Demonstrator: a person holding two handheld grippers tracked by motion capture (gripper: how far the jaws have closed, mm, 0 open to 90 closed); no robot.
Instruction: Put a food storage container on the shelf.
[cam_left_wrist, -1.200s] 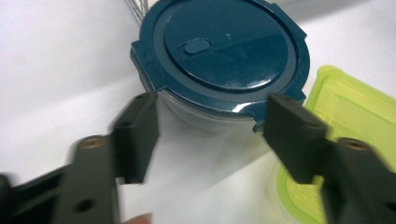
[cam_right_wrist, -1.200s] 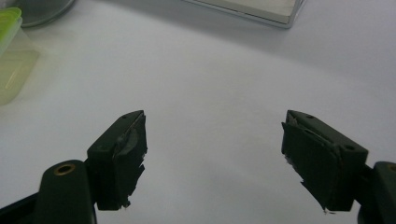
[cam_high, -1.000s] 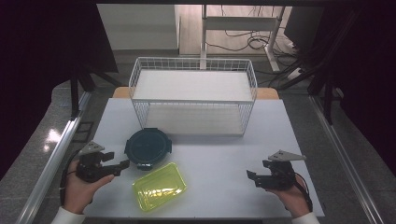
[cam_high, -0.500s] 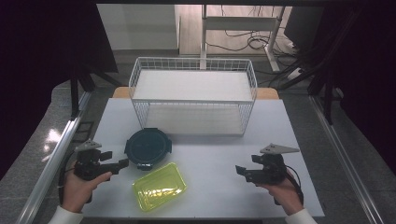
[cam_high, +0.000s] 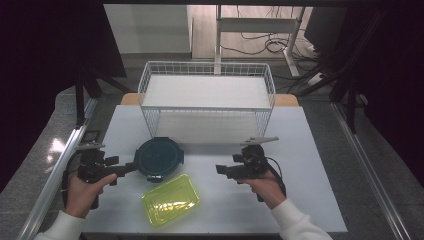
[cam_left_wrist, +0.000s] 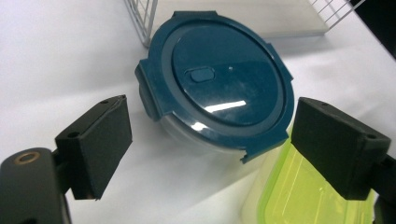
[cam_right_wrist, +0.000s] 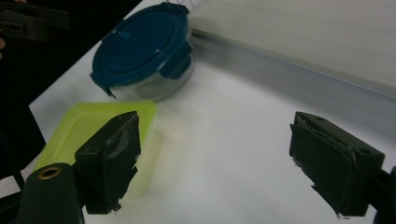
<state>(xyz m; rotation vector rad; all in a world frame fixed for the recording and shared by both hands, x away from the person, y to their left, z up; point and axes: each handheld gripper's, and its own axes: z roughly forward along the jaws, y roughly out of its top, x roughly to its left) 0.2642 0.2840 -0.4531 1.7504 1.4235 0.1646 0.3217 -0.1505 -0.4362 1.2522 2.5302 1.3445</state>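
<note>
High view: left tool (cam_high: 131, 167) and right tool (cam_high: 220, 169) wide apart, both freshly opened, empty

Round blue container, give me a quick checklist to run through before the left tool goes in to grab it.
1. Left tool open: ok, its jaws have just been opening and nothing is between them.
2. Left tool lined up with the round blue container: ok, the left gripper view shows it centred ahead between the jaws.
3. Lid seated with its latches down: cannot tell for every latch.
4. Room around the container: not ok, the yellow-green tray lies close beside it and the wire basket stands just behind.
5. Right tool out of the way: ok, open with nothing between its jaws, over bare table to the right.
</note>
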